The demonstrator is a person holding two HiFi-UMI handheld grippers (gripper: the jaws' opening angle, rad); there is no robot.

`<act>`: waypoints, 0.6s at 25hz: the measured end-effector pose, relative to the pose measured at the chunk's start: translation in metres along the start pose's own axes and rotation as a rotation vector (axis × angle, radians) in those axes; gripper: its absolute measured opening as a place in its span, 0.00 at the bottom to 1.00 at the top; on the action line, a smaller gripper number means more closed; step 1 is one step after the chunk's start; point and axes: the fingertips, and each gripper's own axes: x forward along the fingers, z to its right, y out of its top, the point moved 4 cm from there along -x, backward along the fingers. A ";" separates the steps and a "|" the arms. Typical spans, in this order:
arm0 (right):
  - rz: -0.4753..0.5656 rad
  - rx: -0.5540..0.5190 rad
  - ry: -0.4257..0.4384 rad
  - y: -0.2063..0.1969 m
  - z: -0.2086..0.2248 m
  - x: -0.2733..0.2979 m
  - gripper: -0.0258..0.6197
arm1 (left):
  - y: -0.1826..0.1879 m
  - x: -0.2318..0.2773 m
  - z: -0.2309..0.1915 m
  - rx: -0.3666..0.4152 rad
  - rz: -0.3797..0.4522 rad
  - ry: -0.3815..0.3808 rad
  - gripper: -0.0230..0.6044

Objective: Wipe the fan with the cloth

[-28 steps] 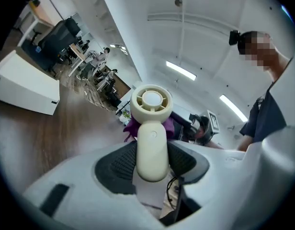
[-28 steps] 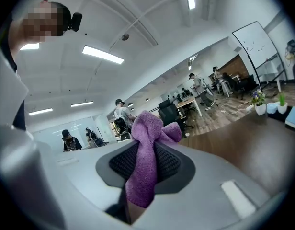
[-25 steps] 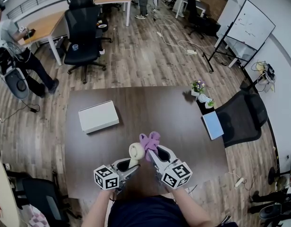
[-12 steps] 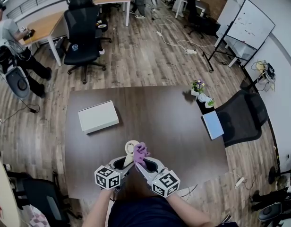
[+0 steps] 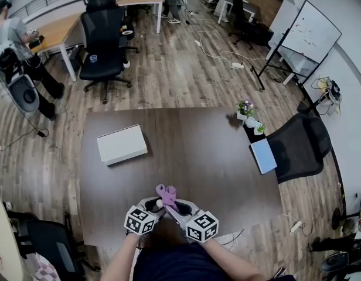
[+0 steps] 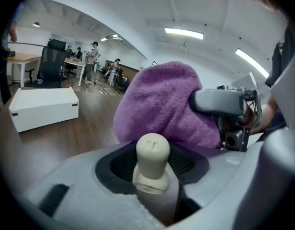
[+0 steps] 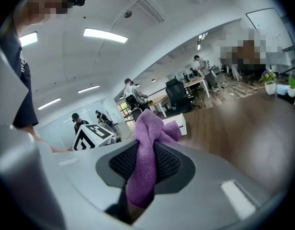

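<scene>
Near the table's [image 5: 227, 157] front edge, the left gripper [image 5: 153, 204] clamps the cream fan [image 6: 151, 162]. The right gripper [image 5: 172, 203], pinched tight on the purple cloth [image 6: 157, 104], brings it against the fan from the right.

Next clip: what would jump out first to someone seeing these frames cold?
The purple cloth stands out, pinched in the right tongs at the near edge of the dark table. Right beside it, the left tongs grip a small cream fan. Farther left on the table lies a white box.
</scene>
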 end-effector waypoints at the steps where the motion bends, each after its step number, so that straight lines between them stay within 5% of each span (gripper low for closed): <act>1: -0.017 0.019 -0.001 -0.008 0.003 0.001 0.19 | -0.008 0.005 -0.001 0.002 -0.017 -0.002 0.34; 11: -0.127 0.075 0.002 -0.056 0.018 0.006 0.19 | -0.048 0.018 -0.006 -0.068 -0.011 -0.019 0.34; 15: -0.164 0.040 -0.021 -0.067 0.025 0.004 0.19 | -0.050 0.011 -0.024 -0.209 0.066 -0.005 0.34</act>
